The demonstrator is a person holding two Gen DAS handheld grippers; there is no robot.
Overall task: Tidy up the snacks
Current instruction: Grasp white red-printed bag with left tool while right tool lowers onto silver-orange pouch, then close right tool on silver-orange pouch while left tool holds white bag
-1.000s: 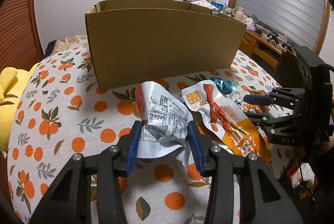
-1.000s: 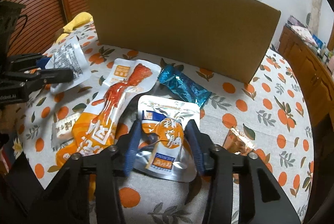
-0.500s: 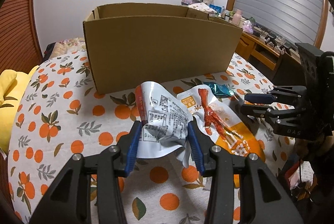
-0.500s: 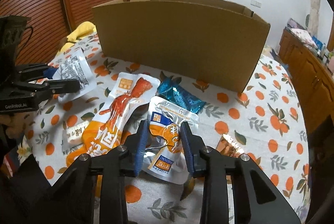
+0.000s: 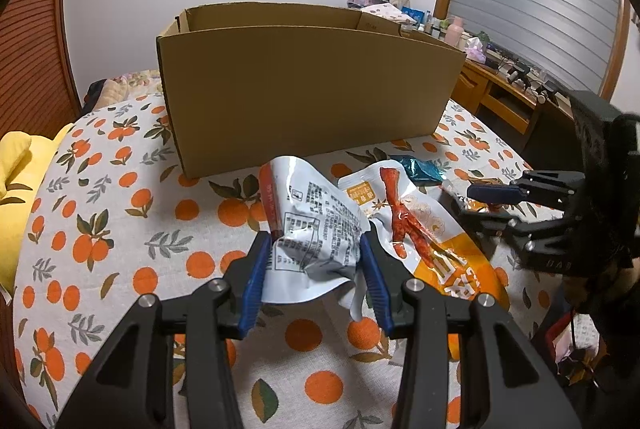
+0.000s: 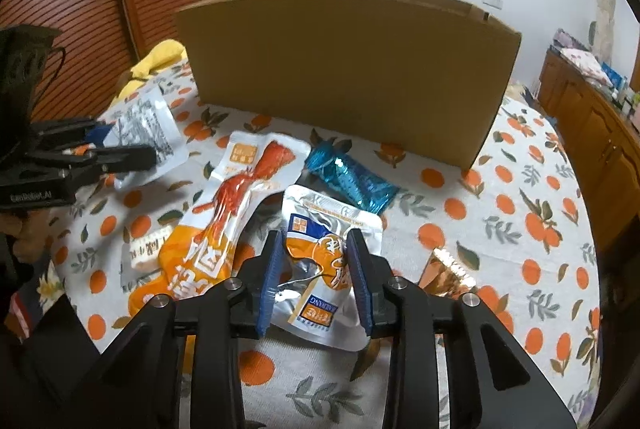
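My left gripper is shut on a crumpled white snack packet and holds it above the table; it also shows in the right wrist view. My right gripper is shut on a silver and orange pouch, lifted off the cloth. An open cardboard box stands behind the snacks, also in the right wrist view. A long orange chicken-foot packet, a blue wrapper, a small white packet and a copper wrapper lie on the table.
The round table has an orange-print cloth. A yellow cushion lies at its left edge. A wooden cabinet with clutter stands to the right. The right gripper shows at the right of the left wrist view.
My right gripper has closed on the silver and orange pouch and lifted it. Both grippers have risen, so the box's open top shows. The left gripper keeps its packet.
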